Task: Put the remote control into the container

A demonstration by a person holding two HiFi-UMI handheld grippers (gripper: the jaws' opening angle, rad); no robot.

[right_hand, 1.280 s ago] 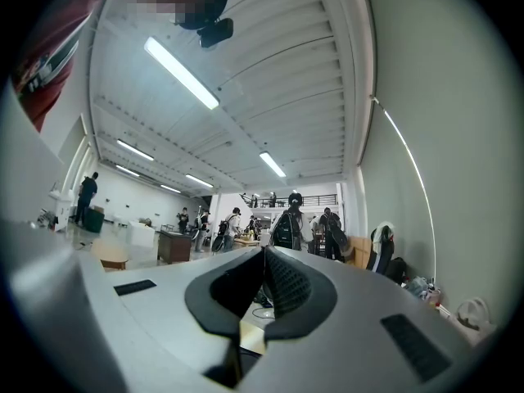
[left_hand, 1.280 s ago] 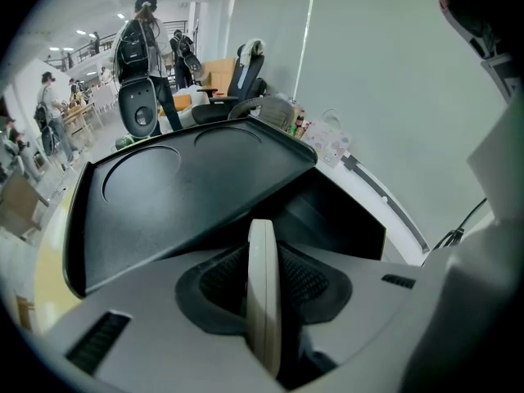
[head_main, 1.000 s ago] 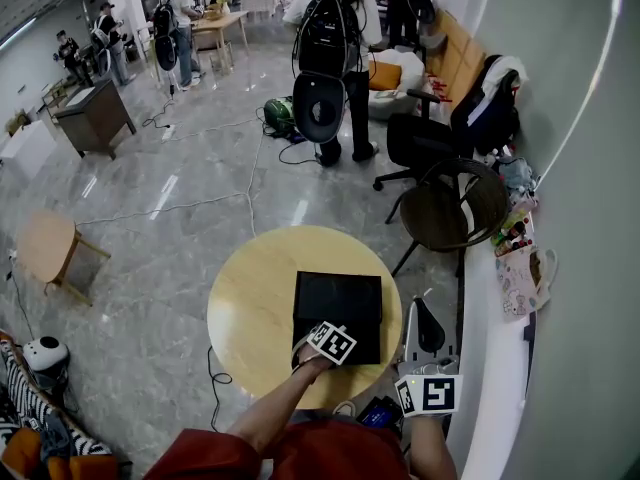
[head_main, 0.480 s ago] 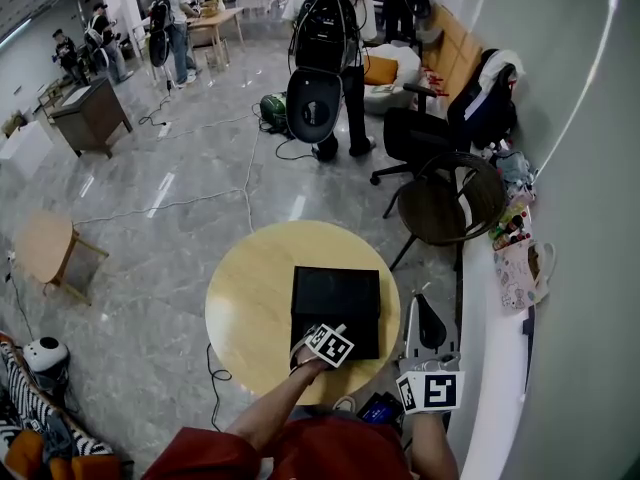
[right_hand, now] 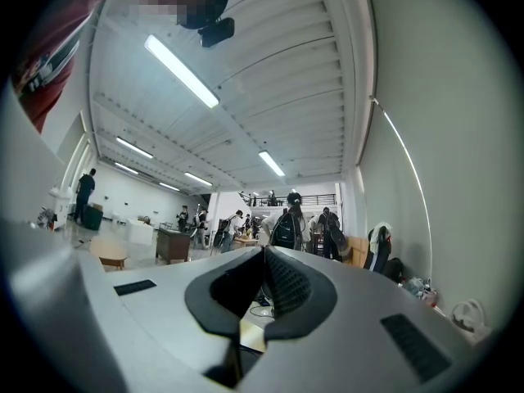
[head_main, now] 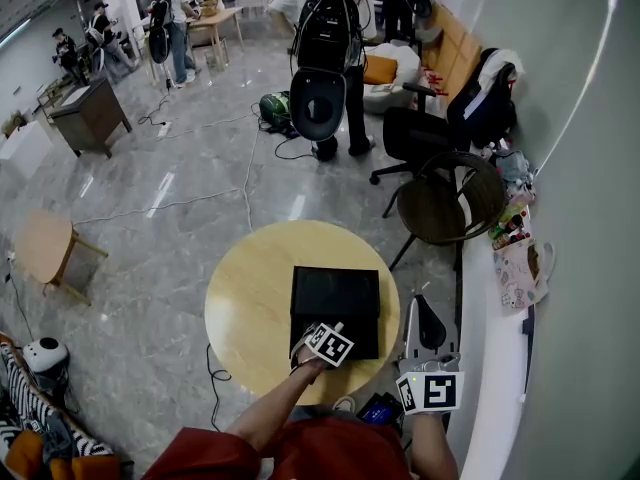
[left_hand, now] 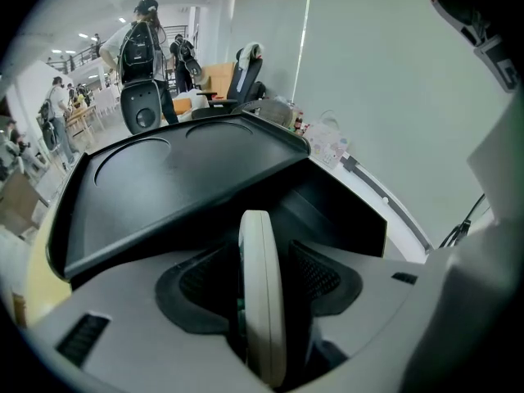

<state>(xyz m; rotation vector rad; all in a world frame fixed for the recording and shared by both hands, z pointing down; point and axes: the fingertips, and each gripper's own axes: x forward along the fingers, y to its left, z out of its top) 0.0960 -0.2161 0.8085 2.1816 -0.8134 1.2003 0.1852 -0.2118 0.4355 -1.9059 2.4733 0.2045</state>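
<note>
A shiny grey stone floor (head_main: pixel 150 188) fills most of the head view. A big pale wall (head_main: pixel 590 168) curves down the right side. At the top of the frame, people with black backpacks (head_main: pixel 335 28) stand about. A black office chair (head_main: pixel 425 138) sits at the upper right.

Low in the middle of the frame is a round, light wooden counter (head_main: pixel 245 308). A black square plastic container (head_main: pixel 335 293) sits on its right half.

The left hand-held gripper (left_hand: pixel 260 260) is at the bottom edge of the container in the head view and tips down toward it. Its jaws have just been opening and now stand wide apart. A thin white remote control (left_hand: pixel 264 326) stands on its edge between them, with a dark gap showing beside it. In the left gripper view it is low in the middle of the frame. Its far end points at the dark inside of the container. I cannot tell if it touches the bottom.

The right hand-held gripper (right_hand: pixel 263 256) is at the lower right of the head view, past the rim of the counter and apart from the container. Its jaws meet at the tips with nothing between them.
</note>
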